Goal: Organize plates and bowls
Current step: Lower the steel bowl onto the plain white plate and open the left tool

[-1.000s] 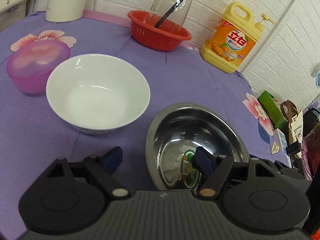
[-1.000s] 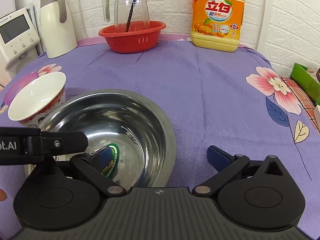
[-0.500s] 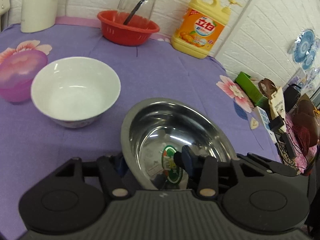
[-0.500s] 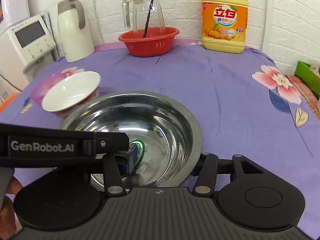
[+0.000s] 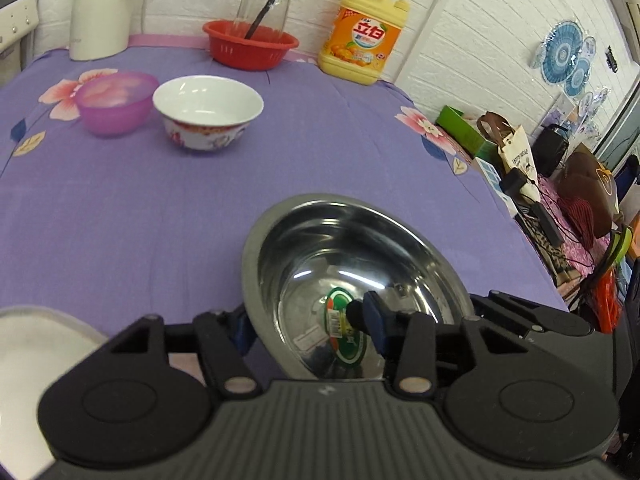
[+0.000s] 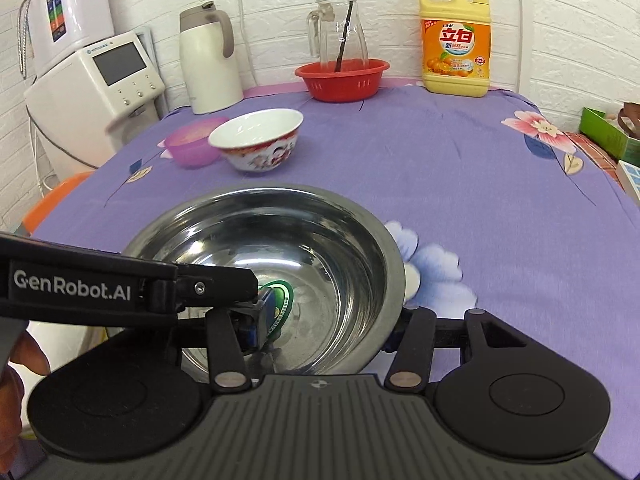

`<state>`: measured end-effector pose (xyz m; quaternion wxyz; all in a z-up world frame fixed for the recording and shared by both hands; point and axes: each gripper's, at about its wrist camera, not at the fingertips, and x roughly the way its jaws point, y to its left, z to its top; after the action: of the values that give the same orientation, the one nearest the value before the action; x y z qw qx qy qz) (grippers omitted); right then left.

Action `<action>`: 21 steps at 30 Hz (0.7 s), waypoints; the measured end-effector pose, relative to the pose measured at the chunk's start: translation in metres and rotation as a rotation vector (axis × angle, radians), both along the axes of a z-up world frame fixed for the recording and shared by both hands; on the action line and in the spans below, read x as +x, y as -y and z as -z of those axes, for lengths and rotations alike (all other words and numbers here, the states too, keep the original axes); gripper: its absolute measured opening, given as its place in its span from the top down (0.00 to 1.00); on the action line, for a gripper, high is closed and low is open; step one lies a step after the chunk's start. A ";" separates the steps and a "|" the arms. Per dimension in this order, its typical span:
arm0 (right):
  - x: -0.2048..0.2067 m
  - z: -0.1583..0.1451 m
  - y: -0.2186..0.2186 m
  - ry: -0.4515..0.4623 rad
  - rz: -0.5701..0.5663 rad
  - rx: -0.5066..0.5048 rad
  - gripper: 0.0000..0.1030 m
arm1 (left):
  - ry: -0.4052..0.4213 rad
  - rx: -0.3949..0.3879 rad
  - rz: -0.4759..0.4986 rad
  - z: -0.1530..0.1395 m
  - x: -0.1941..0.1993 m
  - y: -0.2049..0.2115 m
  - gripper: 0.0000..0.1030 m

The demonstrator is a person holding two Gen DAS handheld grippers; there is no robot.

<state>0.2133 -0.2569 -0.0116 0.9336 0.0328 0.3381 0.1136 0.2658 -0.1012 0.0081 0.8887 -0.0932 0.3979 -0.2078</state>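
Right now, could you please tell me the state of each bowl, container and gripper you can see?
Steel bowl: empty apart from a sticker, gripped at its rim by both grippers.
Left gripper: shut on the steel bowl's rim.
Right gripper: shut on the steel bowl's rim.
White bowl: upright, empty.
Pink bowl: upright, beside the white bowl.
Red basket: holds a glass pitcher.
Detergent bottle: upright.

Walls: white brick-pattern wall [image 6: 560,20] behind and to the right.
Surface: purple cloth [image 6: 440,152] printed with pink and white flowers.
Left corner: white appliance [image 6: 96,84] with a screen, wall-mounted white unit [image 6: 68,16] above it.
Right side: blue round decorations [image 5: 564,56] on the wall; bags [image 5: 516,156] and clutter below.
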 end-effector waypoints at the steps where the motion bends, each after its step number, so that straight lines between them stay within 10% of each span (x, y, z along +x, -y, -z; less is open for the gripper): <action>1: -0.008 0.000 -0.002 0.007 0.006 -0.003 0.16 | 0.006 -0.001 0.002 0.001 -0.006 -0.001 0.58; 21: -0.050 0.019 0.004 -0.008 0.065 0.039 0.00 | 0.022 -0.006 0.062 0.024 -0.034 0.020 0.52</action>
<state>0.1630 -0.2612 -0.0305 0.9346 0.0626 0.3384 0.0896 0.2317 -0.1212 -0.0155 0.8860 -0.0811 0.3900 -0.2375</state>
